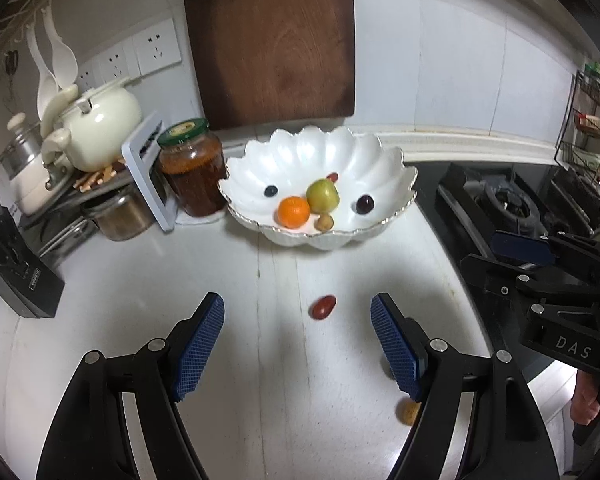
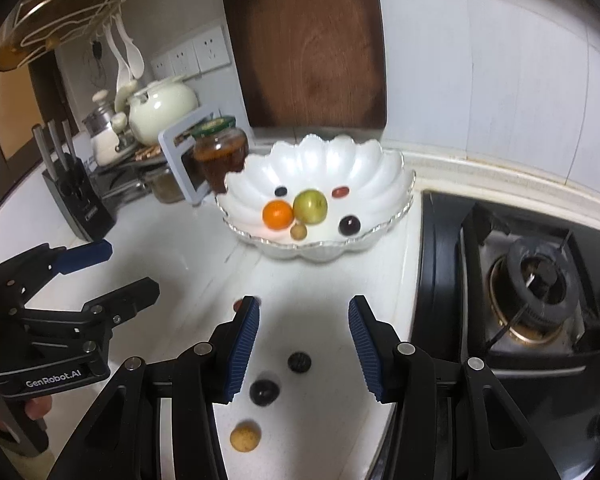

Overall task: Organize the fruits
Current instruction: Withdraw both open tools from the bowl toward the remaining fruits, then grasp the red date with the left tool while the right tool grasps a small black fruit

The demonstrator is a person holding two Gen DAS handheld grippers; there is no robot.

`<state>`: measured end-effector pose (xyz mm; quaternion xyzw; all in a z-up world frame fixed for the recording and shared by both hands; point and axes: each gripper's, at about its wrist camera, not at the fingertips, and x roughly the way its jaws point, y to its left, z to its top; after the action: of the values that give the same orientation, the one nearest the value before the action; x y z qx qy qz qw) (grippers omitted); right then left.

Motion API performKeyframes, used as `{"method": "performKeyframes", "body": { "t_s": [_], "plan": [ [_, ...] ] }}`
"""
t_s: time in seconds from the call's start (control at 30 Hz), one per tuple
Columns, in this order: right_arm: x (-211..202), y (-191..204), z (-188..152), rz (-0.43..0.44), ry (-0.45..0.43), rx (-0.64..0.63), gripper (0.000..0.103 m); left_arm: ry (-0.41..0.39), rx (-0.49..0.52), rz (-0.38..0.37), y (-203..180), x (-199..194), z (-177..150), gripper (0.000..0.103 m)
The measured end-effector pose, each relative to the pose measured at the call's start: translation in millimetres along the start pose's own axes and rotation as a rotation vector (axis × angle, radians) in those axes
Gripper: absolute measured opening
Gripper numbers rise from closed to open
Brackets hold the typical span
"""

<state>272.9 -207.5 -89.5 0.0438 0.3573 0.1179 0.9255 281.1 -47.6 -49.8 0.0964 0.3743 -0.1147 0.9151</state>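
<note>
Now my left tool is spread around the red date on the bench; small, smooth, likely to roll, so I'd pinch its middle. Right tool gapes too.

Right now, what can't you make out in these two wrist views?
- Small red oval fruit on the white counter, right wrist view: mostly hidden behind the right tool's left pad; clear in the left view.
- Small tan round fruit, left wrist view: half covered by the left tool's right finger.
- Green-lidded glass jar, right wrist view: label blurred, unreadable.
- Two dark round berries: type unclear, blurred.
</note>
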Motion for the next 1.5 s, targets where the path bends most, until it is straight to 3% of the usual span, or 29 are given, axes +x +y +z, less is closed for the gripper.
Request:
{"method": "performKeyframes", "body": {
  "t_s": [0.6, 1.5],
  "plan": [
    [30, 9, -15, -0.047, 0.102, 0.063, 0.048, 0.04, 0.088, -0.087, 14, 36, -11, 0.07],
    [91, 0, -36, -0.043, 0.291, 0.183, 0.048, 0.207, 0.199, -0.229, 4, 126, -13, 0.053]
  ]
}}
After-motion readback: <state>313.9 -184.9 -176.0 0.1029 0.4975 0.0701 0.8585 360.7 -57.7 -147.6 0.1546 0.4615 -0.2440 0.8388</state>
